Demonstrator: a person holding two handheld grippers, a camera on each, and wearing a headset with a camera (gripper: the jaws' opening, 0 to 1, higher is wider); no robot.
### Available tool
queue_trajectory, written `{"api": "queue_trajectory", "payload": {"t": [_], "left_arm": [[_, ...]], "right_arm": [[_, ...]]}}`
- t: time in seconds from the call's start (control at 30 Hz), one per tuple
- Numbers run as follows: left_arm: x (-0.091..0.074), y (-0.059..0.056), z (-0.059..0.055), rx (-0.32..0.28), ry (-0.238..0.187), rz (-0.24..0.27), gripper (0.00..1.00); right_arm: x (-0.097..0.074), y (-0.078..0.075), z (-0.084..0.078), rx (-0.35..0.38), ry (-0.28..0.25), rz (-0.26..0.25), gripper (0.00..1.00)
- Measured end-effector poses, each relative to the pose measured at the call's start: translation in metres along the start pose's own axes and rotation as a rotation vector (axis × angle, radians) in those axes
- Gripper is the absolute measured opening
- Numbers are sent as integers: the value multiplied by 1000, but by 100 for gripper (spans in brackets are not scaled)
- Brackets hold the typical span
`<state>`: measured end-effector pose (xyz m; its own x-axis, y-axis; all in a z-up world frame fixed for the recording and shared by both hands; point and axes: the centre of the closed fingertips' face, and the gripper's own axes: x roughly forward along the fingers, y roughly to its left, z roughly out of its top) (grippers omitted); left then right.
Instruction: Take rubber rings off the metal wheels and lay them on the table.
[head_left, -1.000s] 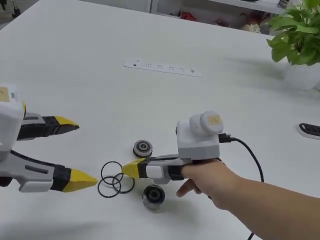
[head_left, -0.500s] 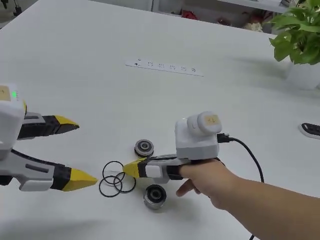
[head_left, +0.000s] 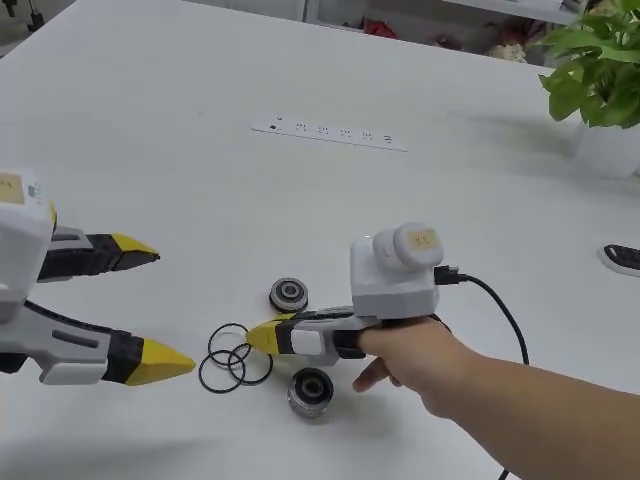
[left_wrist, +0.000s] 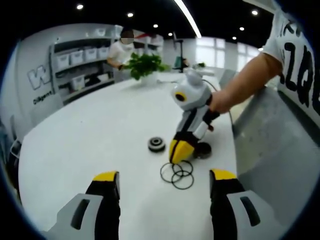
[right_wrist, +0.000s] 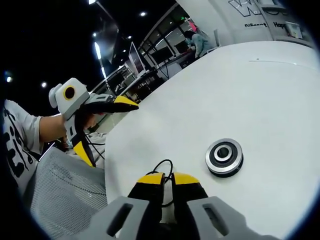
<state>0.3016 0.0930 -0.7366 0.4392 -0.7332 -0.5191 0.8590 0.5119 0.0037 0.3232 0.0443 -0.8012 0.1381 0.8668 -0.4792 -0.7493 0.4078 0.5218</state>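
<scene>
- Barely anything has shifted in the last second: your right gripper (head_left: 262, 337) still sits low, jaws pressed together on the edge of the black rubber rings (head_left: 236, 358).
- Those three thin loops overlap flat on the smooth white table (head_left: 200, 180), between the far metal wheel (head_left: 288, 295) and the near metal wheel (head_left: 310, 390), both ridged discs.
- Your left gripper (head_left: 165, 310) hangs spread wide, left of them, with open tabletop around it.

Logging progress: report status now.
Left gripper open, hovering. Right gripper shut on ring, down at rings on table. Two wheels beside, nothing blocking.
</scene>
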Motion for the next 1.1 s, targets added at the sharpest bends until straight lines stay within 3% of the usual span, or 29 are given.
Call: {"api": "queue_trajectory", "payload": {"t": [0.37, 1.1], "left_arm": [[1, -1, 0, 0, 7, -4, 74], [5, 2, 10, 13, 5, -10, 74]], "right_arm": [[-4, 0, 3, -5, -13, -3, 7], [-18, 1, 26, -30, -90, -13, 11]]}}
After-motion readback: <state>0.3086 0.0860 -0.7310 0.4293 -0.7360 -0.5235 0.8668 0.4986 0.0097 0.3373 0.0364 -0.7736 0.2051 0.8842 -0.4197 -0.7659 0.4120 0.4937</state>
